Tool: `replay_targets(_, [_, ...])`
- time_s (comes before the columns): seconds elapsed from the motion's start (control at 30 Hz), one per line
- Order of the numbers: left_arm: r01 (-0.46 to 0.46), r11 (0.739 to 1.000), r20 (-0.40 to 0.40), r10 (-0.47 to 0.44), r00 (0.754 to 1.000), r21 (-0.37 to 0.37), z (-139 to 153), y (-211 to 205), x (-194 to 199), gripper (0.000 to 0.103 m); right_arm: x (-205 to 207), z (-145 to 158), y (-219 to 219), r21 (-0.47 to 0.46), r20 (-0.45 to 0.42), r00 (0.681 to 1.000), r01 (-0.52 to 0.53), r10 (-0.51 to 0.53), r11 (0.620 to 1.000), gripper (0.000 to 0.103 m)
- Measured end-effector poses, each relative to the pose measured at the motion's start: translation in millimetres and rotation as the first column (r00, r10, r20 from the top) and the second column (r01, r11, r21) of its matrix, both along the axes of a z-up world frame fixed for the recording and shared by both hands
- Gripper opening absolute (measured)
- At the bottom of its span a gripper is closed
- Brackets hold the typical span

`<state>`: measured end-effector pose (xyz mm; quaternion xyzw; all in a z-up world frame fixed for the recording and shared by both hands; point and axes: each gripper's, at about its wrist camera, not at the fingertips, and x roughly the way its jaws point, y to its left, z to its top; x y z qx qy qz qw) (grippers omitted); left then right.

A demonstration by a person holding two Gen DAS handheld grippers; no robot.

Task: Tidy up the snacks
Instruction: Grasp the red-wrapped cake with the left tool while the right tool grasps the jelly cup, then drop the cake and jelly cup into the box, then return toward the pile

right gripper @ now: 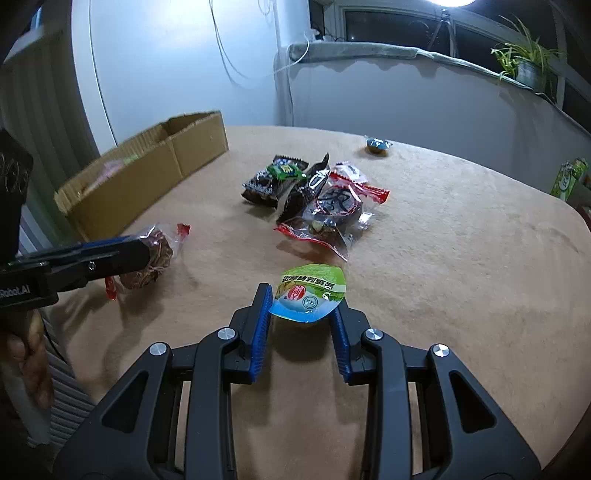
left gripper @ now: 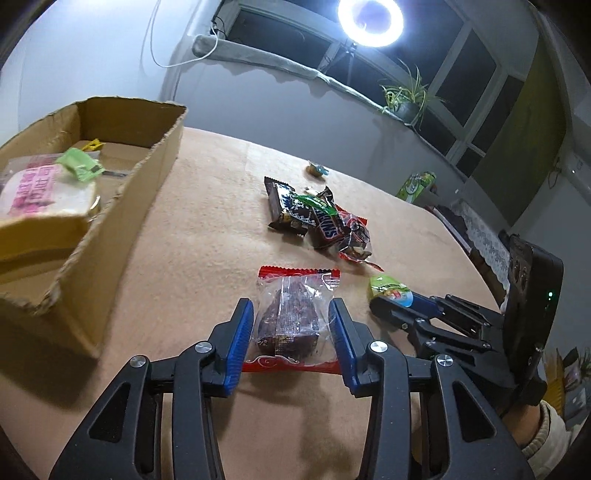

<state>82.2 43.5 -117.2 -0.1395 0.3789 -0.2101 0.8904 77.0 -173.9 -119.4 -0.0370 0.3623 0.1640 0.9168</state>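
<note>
My left gripper (left gripper: 291, 314) is closed onto a clear red-edged packet with a dark brown snack (left gripper: 291, 317); its blue pads (left gripper: 242, 332) touch both sides, low over the table. The same packet shows in the right wrist view (right gripper: 157, 254). My right gripper (right gripper: 303, 306) is shut on a small green-lidded cup snack (right gripper: 310, 291), also seen from the left (left gripper: 388, 290). A pile of chocolate bars and packets (left gripper: 317, 218) lies in the middle of the table (right gripper: 317, 199). A cardboard box (left gripper: 110, 206) at the left holds a pink bread pack (left gripper: 40, 188) and a green sweet (left gripper: 79, 164).
A small round blue-wrapped snack (left gripper: 317, 170) lies at the far side of the tan-covered table (left gripper: 207, 236). A green carton (left gripper: 415, 186) stands beyond the right edge. A ring light (left gripper: 369, 18) and a potted plant (left gripper: 406, 99) are by the window.
</note>
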Motion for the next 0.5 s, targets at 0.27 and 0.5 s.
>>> replay_targets(0.27, [-0.009, 1.0, 0.059, 0.01, 0.998, -0.018, 23, 1, -15, 0.041, -20, 29, -3, 0.016, 0.07, 0.998, -0.004, 0.003, 1.0, 0.032])
replay_targets(0.5, [-0.028, 1.0, 0.135, 0.028, 0.99, 0.003, 51, 3, -30, 0.041, -30, 51, -3, 0.026, 0.122, 0.992, -0.017, 0.013, 1.0, 0.032])
